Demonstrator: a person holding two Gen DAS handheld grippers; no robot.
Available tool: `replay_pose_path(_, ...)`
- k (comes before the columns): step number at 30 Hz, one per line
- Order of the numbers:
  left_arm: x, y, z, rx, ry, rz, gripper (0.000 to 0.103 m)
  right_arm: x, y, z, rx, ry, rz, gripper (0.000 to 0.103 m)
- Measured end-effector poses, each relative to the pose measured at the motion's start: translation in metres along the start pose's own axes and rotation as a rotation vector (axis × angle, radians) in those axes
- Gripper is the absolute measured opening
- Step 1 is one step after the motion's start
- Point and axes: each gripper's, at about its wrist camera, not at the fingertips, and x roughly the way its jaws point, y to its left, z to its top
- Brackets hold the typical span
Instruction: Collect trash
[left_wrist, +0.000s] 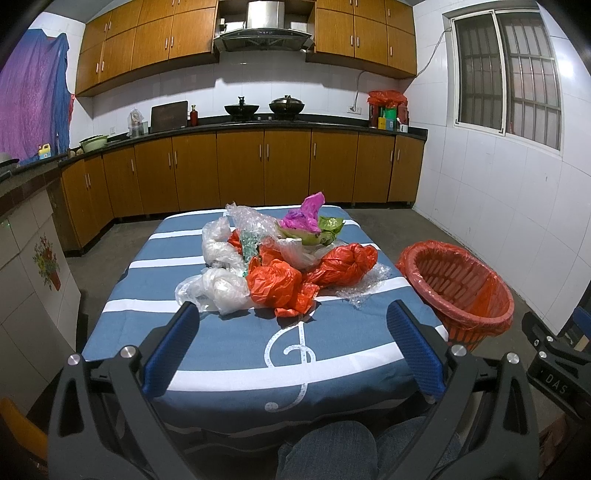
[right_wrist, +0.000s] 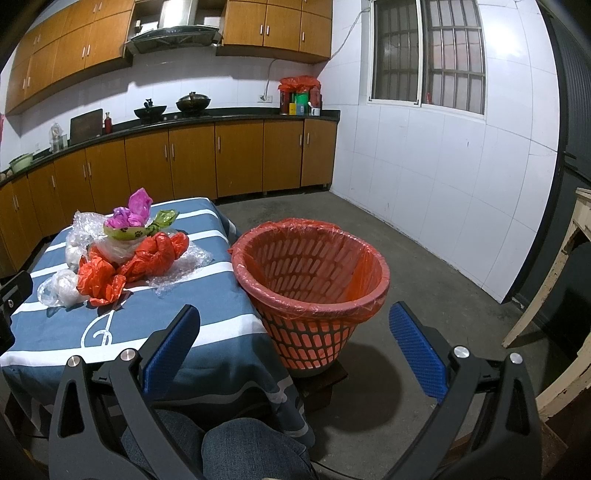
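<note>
A pile of trash lies mid-table: orange plastic bags (left_wrist: 275, 282), white plastic bags (left_wrist: 221, 286), bubble wrap (left_wrist: 251, 218), a purple bag (left_wrist: 304, 216) and a green wrapper (left_wrist: 328, 227). The pile also shows in the right wrist view (right_wrist: 122, 258). A red mesh bin (right_wrist: 310, 275) lined with a red bag stands on the floor right of the table; it also shows in the left wrist view (left_wrist: 458, 288). My left gripper (left_wrist: 293, 314) is open and empty, short of the pile. My right gripper (right_wrist: 295, 321) is open and empty, in front of the bin.
The table wears a blue and white striped cloth (left_wrist: 229, 343). Kitchen cabinets and a counter (left_wrist: 258, 125) run along the back wall. A cream wooden furniture piece (right_wrist: 561, 280) stands at the right. My knees in jeans (right_wrist: 251, 446) sit below the grippers.
</note>
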Motion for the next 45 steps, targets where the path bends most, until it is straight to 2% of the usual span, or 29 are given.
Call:
replay_pose_path(9,0.007,0.004,-0.005,-0.009,0.007,0.026,0.099,0.000,-0.001,0.005,-0.004,-0.012,0.012,0.101)
replay_pose_path(13,0.020,0.025,-0.005,-0.045,0.029,0.061,0.099,0.011,0.007,0.011,-0.012,-0.018,0.045,0.101)
replay_pose_path(25,0.057,0.110,-0.003,-0.206,0.098,0.172,0.099,0.065,0.061,0.033,-0.060,0.035,0.181,0.101)
replay_pose_path(29,0.081,0.124,0.001,-0.208,0.099,0.208,0.099,0.082,0.081,0.042,-0.084,0.027,0.212,0.101)
replay_pose_path(32,0.101,0.130,0.005,-0.188,0.103,0.222,0.099,0.100,0.096,0.048,-0.085,0.034,0.261,0.095)
replay_pose_path(35,0.126,0.136,0.009,-0.187,0.117,0.207,0.095,0.122,0.109,0.052,-0.077,0.061,0.300,0.087)
replay_pose_path(38,0.148,0.137,0.012,-0.192,0.149,0.188,0.087,0.146,0.122,0.053,-0.066,0.101,0.321,0.083)
replay_pose_path(45,0.190,0.136,0.009,-0.169,0.206,0.164,0.082,0.187,0.147,0.053,-0.088,0.130,0.332,0.082)
